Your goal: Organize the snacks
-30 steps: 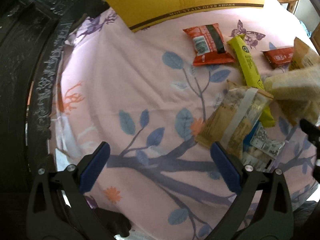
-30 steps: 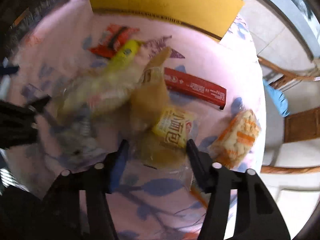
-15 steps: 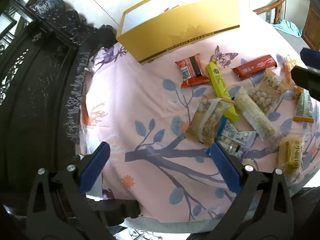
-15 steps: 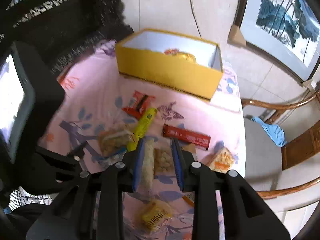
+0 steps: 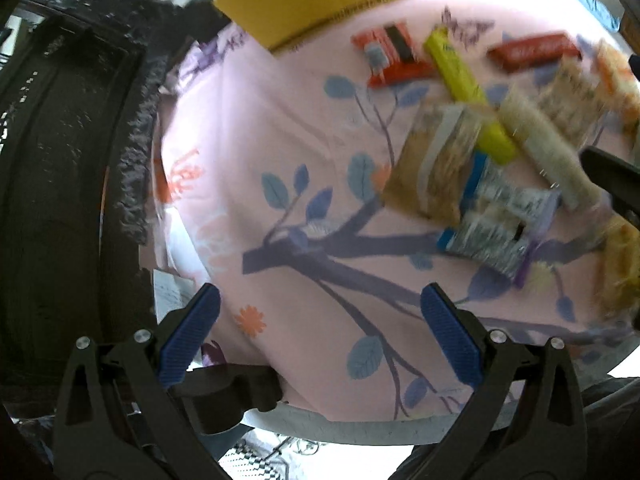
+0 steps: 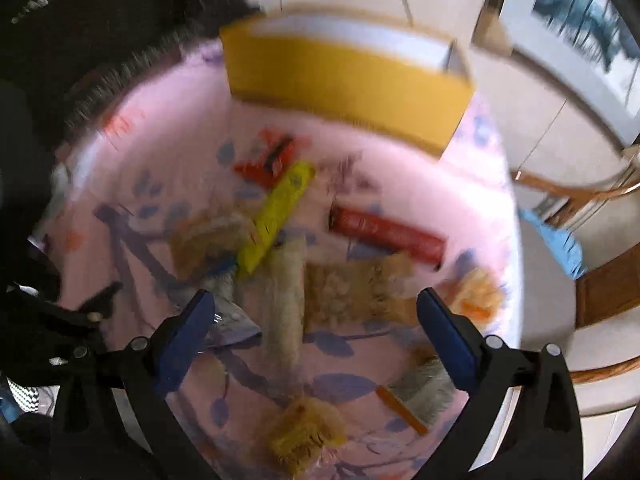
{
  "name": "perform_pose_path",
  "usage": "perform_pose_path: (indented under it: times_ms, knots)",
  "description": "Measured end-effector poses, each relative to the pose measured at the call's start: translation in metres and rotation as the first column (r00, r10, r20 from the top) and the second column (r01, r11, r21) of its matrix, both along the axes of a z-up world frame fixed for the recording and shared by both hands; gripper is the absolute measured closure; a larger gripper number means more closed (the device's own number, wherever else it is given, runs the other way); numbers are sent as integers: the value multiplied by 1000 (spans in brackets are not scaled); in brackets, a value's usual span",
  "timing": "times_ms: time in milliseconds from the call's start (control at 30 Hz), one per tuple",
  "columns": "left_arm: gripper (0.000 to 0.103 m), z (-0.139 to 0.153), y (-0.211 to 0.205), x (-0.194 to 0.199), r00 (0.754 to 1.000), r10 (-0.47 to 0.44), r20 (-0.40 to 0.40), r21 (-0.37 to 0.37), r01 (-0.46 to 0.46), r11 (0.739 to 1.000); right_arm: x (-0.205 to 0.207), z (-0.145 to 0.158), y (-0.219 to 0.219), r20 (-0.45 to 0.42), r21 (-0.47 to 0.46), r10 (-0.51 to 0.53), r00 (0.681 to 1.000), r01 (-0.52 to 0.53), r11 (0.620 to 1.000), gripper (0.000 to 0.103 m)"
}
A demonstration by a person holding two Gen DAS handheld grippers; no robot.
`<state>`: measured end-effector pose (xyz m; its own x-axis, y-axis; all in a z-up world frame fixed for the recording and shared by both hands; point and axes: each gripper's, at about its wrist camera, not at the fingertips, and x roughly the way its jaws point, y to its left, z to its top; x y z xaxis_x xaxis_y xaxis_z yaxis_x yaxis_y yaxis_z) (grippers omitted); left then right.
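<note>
Both tongs, left tongs (image 5: pixel 320 330) and right tongs (image 6: pixel 312 326), gape wide and empty above the pink-clothed bench (image 5: pixel 256 128), snacks (image 6: pixel 280 212) crowding the side right of bare cloth, yellow box (image 6: pixel 344 88) at the far edge.

Open cloth is left on the worktop (image 5: pixel 256 128) before the left claw (image 5: pixel 320 336); passage rightward is blocked by clustered snack packets (image 5: pixel 480 184), farther by the yellow box (image 6: pixel 344 80).

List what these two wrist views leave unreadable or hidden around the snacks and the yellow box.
- Yellow cardboard box: contents hidden by its front wall in the right wrist view; top cut off in the left.
- Long red snack bar: lettering lost to motion blur, both views.
- Yellow crinkly packet: label blurred, right wrist view.
- Right gripper, left gripper: both open, nothing held.
</note>
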<state>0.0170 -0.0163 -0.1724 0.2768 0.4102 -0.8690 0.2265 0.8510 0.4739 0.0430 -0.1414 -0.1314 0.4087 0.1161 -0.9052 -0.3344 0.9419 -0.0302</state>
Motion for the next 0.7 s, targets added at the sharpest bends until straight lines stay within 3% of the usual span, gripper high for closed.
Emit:
perform_pose_path:
  times_ms: [133, 167, 233, 300, 367, 700]
  knots:
    - [2, -17, 4, 2, 999, 9, -40, 5, -9, 1000, 13, -46, 3, -115, -7, 5, 993, -6, 1000, 6]
    - [2, -19, 5, 2, 999, 10, -40, 3, -10, 1000, 13, -53, 5, -119, -30, 12, 993, -16, 999, 19]
    - [2, -17, 3, 1, 1000, 2, -30, -11, -2, 1000, 11, -57, 7, -94, -85, 26, 995, -34, 996, 32]
    - [7, -11, 0, -2, 1000, -13, -14, -49, 12, 999, 10, -47, 5, -92, -69, 23, 995, -29, 997, 64]
    - [7, -8, -2, -2, 1000, -3, -12, -76, 2, 997, 8, -36, 4, -93, -58, 34, 995, -39, 998, 76]
    - [7, 16, -6, -15, 998, 29, 63, -73, -24, 997, -17, 13, -8, -40, 60, 6, 999, -4, 998, 78]
